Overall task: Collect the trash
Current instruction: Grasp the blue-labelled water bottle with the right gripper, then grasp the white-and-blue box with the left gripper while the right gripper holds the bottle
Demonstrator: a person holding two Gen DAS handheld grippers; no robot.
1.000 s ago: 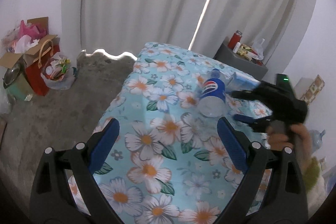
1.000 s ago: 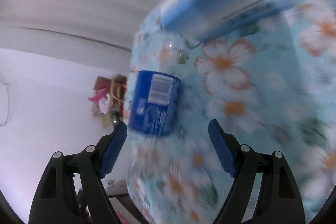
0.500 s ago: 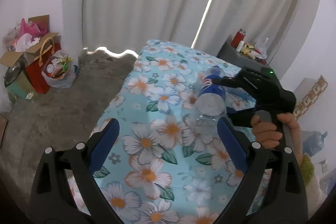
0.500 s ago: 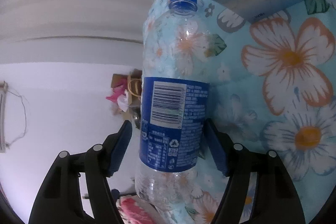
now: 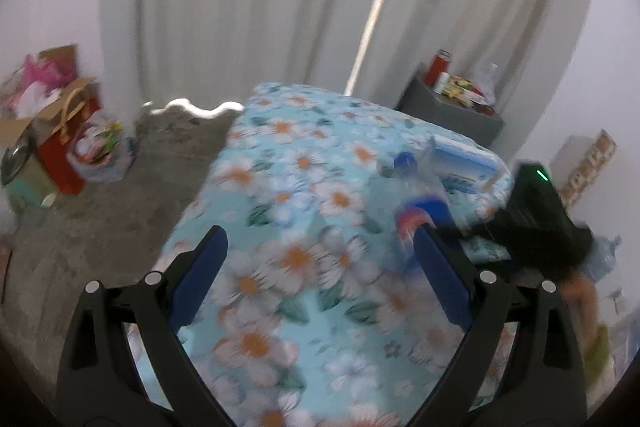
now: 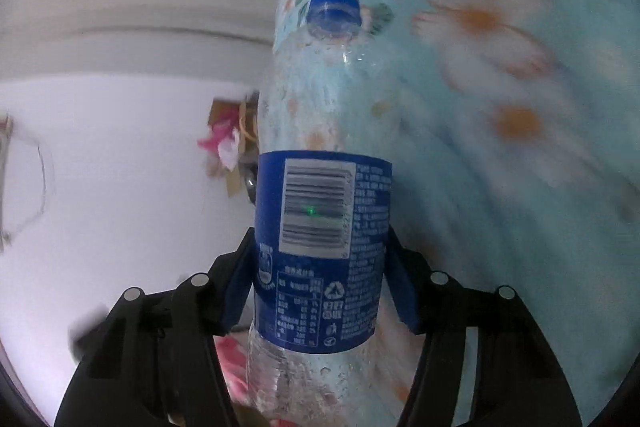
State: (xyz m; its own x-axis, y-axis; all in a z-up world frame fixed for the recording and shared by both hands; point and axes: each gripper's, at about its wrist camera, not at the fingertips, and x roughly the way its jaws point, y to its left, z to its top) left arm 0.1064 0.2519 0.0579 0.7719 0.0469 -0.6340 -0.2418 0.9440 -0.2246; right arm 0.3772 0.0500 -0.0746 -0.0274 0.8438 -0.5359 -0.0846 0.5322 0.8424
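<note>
A clear plastic bottle with a blue label and blue cap sits between my right gripper's blue pads. The jaws are closing and both pads touch the label's sides. In the left wrist view the same bottle is blurred, over the right side of the flowered bed, with the black right gripper body behind it. My left gripper hangs open over the bed with nothing between its fingers. A blue and white pack lies on the bed just beyond the bottle.
A grey bedside stand with a red can and clutter stands at the back right. A cardboard box and bags of rubbish sit on the grey floor at the left. White curtains hang behind the bed.
The right gripper came forward around the bottle and its jaws narrowed onto the label. The bottle now fills the right wrist view. The left gripper drifted slightly.
</note>
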